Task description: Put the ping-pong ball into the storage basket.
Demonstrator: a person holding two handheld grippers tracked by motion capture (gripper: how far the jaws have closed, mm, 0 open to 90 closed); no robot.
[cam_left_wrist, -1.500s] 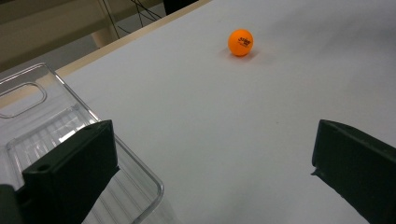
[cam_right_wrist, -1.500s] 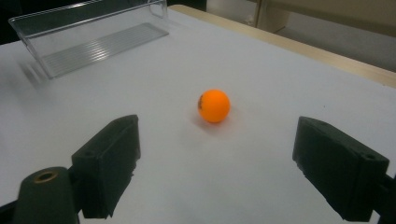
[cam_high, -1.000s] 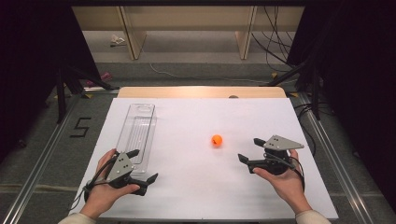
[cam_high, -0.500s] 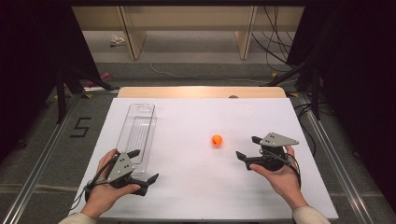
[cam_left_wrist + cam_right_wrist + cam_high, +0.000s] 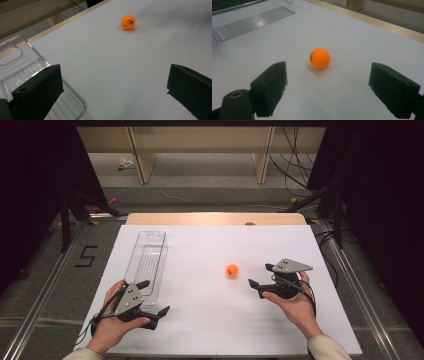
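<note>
The orange ball (image 5: pixel 232 269) is sitting loose mid-table, just left of the right gripper (image 5: pixel 261 275), whose jaws are spreading wide toward it. A clumsy nudge is likely sending it rolling. The left gripper (image 5: pixel 154 297), jaws likewise apart, is resting beside the clear tray (image 5: pixel 148 260).

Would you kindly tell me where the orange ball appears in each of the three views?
High view: the orange ball lies right of centre on the white table, just left of the right tongs.
Left gripper view: upper middle, far beyond the open jaws.
Right gripper view: centre, between the open jaws.
Shared landmark: the clear tray.
</note>
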